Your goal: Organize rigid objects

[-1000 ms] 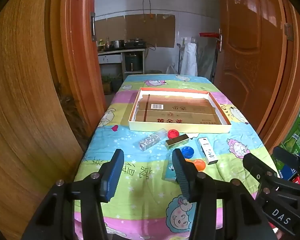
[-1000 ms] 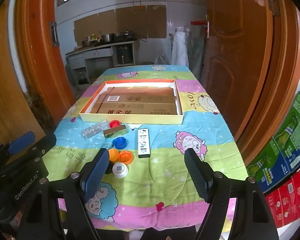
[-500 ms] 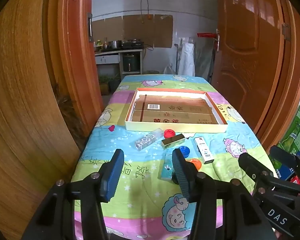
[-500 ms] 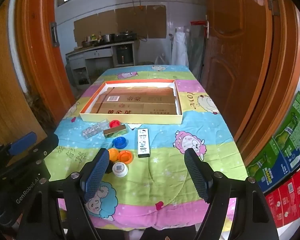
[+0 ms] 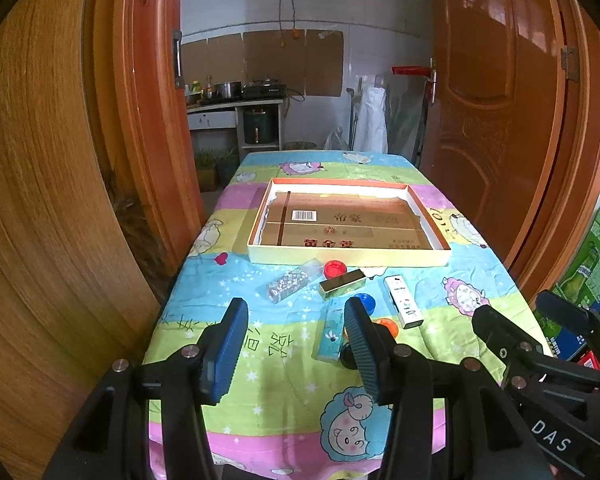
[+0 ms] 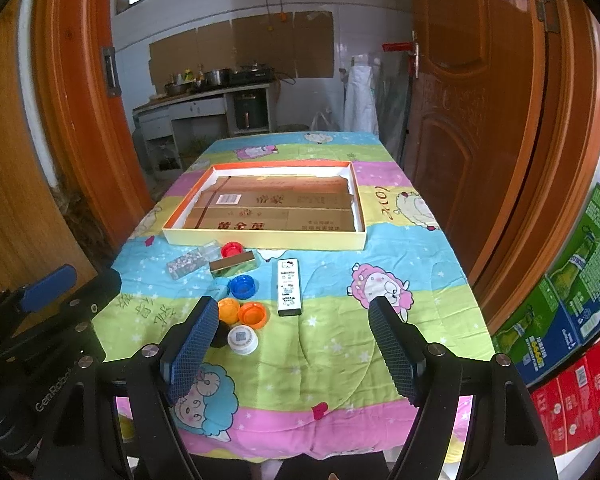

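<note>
Where caps cluster, white box lengthwise toward tray

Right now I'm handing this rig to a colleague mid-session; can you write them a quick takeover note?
Left gripper: open, empty, hovering over the table's near end.
Right gripper: open, empty, likewise.
Shallow box: mid-table, only its cardboard liner inside.
In front of it, loose on the cloth: red cap, gold bar box, glitter tube, blue cap, two orange caps, white cap, white carton, teal carton.
Done: nothing placed.
Left: everything.
</note>
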